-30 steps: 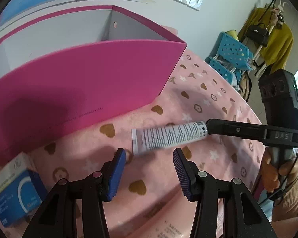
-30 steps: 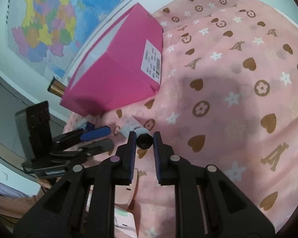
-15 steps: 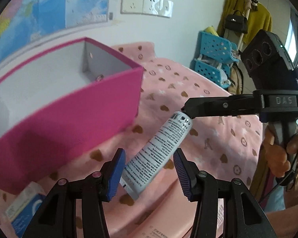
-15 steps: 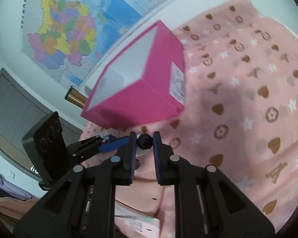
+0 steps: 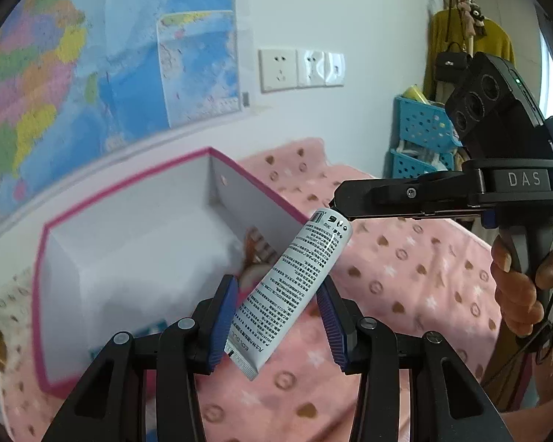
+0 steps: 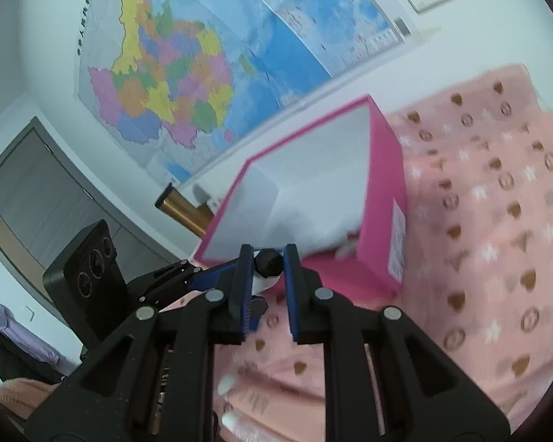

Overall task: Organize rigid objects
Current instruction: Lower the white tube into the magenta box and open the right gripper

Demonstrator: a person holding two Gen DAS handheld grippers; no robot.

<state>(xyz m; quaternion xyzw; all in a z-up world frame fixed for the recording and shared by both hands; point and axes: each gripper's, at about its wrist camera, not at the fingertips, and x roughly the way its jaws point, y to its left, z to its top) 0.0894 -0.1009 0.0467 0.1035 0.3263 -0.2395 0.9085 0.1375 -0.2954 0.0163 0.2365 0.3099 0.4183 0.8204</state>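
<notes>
A white tube with black print (image 5: 298, 276) hangs tilted above the pink cloth, its crimped end low. My right gripper (image 6: 267, 256) is shut on the tube's black cap (image 6: 269, 262) and reaches in from the right (image 5: 344, 202) in the left wrist view. The tube's lower half lies between the blue pads (image 5: 221, 316) of my left gripper (image 5: 276, 283). Its jaws are closing; a gap still shows at the right pad. Beyond stands the open pink box (image 5: 129, 193), also (image 6: 385, 191), white inside, with a brownish item (image 5: 258, 248) in its near corner.
A blue-and-white carton (image 5: 132, 337) shows behind my left finger. A person's hand (image 5: 516, 287) holds the right gripper's handle. Pink patterned cloth (image 5: 424, 280) covers the table. A map (image 5: 92, 73) and sockets (image 5: 300, 68) are on the wall; blue baskets (image 5: 420, 136) stand at the right.
Both grippers have risen with the tube, which swung from lying flat to steeply tilted. The left jaws have narrowed around it. The box's inside has come into view.
</notes>
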